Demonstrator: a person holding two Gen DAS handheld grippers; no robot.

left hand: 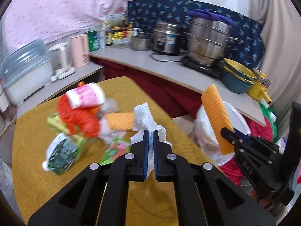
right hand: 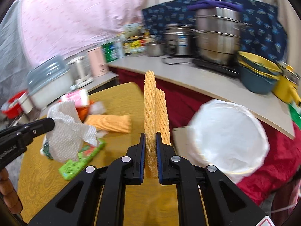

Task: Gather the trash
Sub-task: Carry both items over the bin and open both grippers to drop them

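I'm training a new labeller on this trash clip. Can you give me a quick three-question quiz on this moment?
1. True or false: the left gripper is empty.
2. What does the right gripper hold? A) orange foam net B) red bag C) green carton
3. Fill in: the white-lined bin stands beside the yellow ____.

Key
1. False: it is shut on white foam wrap.
2. A, the orange foam net.
3. table

White foam net between closed left hand-held gripper pads.
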